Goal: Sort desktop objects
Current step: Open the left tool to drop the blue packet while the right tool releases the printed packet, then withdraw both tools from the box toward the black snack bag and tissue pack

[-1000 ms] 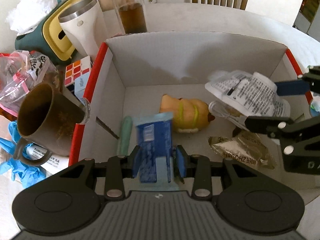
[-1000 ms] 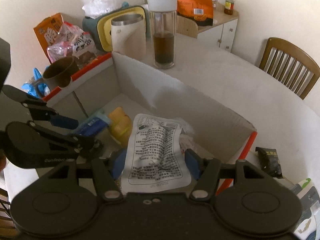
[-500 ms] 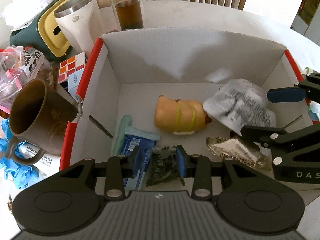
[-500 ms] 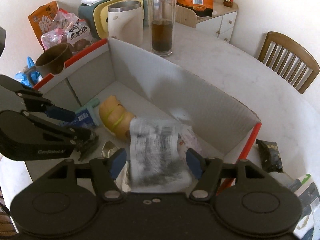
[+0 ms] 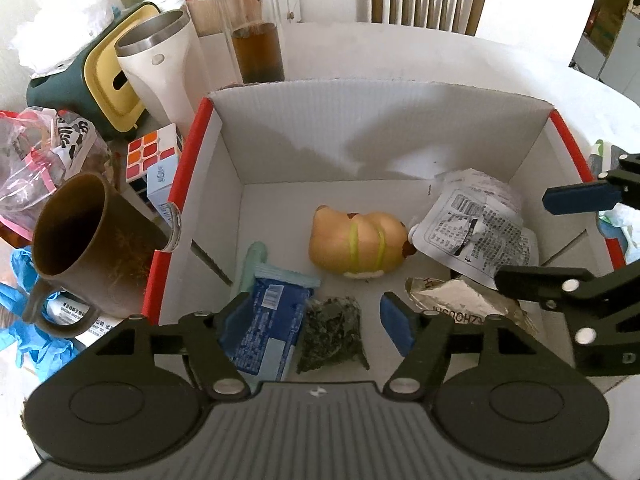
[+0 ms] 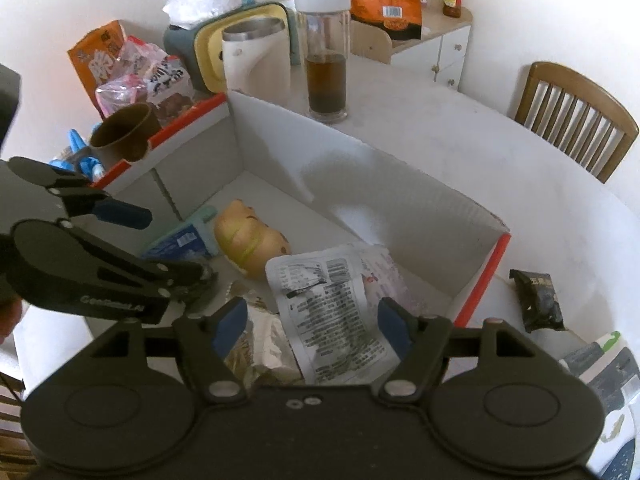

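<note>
A white cardboard box with red edges (image 5: 360, 128) holds the sorted items. My left gripper (image 5: 316, 316) hangs over its near side with its jaws opening. A blue packet (image 5: 268, 328) and a dark green packet (image 5: 332, 332) lie loose on the floor below it. My right gripper (image 6: 312, 320) is over the box's right part, its jaws also opening. The white printed pouch (image 6: 332, 308) lies flat beneath it, free of the pads. A yellow squishy toy (image 5: 360, 240) and a silver packet (image 5: 452, 300) rest mid-box.
Left of the box stand a brown mug (image 5: 80, 248), a puzzle cube (image 5: 150, 152), a white tumbler (image 5: 160, 64), a green tissue box (image 5: 92, 84) and snack bags. A tea bottle (image 5: 256, 40) stands behind. A black packet (image 6: 540, 300) lies on the table to the right.
The blue packet dropped from my left gripper onto the box floor and the jaws spread wide. The white pouch fell from my right gripper into the box.
</note>
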The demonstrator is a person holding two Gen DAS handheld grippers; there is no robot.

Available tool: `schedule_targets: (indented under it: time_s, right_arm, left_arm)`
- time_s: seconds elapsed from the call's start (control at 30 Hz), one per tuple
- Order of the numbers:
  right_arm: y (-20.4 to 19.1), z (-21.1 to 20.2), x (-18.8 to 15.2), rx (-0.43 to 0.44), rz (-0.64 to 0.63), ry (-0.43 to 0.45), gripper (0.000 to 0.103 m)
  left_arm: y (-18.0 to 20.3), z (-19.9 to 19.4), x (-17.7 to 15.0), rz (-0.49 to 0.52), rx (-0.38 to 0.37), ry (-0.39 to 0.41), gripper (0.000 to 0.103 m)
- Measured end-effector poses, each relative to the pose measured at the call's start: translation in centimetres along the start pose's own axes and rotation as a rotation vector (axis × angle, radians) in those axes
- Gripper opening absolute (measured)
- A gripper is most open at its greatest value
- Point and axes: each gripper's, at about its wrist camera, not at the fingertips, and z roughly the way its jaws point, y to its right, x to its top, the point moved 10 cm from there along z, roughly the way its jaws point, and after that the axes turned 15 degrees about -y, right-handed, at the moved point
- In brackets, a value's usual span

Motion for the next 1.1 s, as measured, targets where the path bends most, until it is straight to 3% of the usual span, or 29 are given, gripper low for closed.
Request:
schedule_targets:
  time_s: [0.43, 0.83, 1.1]
  right_arm:
    - [-1.0, -2.7, -1.5, -0.013, -0.007, 0.018, 0.074]
    - [-1.9, -5.0, -3.2, -0.038, 0.000, 0.058, 0.076]
    - [-2.4, -7.0, -4.6, -0.064, 0.002, 0.085, 0.078]
  left_arm:
    - [0.4, -1.2, -0.7, 0.021, -0.041, 0.038, 0.070]
    - [1.4, -2.9, -2.1, 0.053, -0.059, 0.100, 0.085]
    - [2.1, -3.8, -3.0, 0.064, -0.076, 0.148, 0.101]
